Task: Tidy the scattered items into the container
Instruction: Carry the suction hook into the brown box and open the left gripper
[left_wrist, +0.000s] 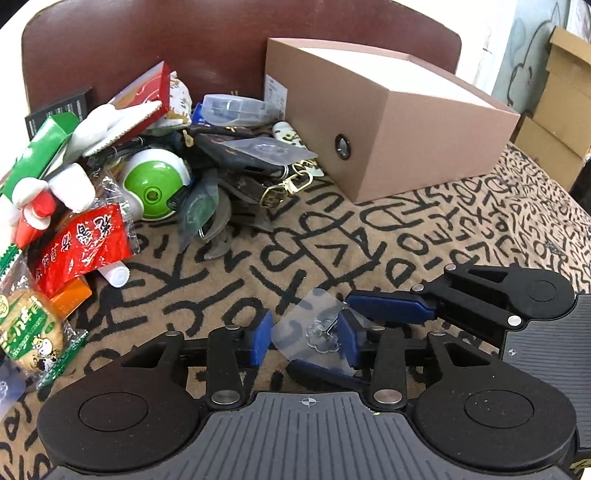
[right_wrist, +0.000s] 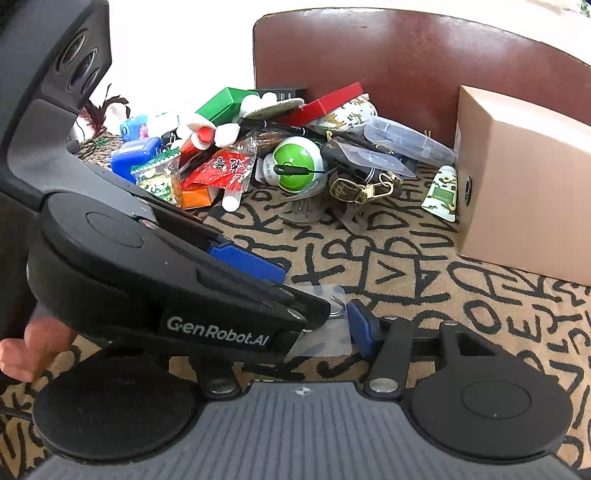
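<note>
A clear adhesive hook sheet with a small metal hook sits low over the patterned cloth, close in front of both cameras. My right gripper comes in from the right, one blue finger on the sheet's top corner and the other under its near edge, shut on it. In the right wrist view the sheet touches the one pad that shows; the other is hidden. My left gripper straddles the sheet with pads close on either side, and I see no firm grip. The tan cardboard box stands at the back right.
A pile lies at the left: a green-and-white ball device, a red snack packet, a biscuit packet, a strap with gold clasps. A dark red chair back stands behind. A hand grips the left tool.
</note>
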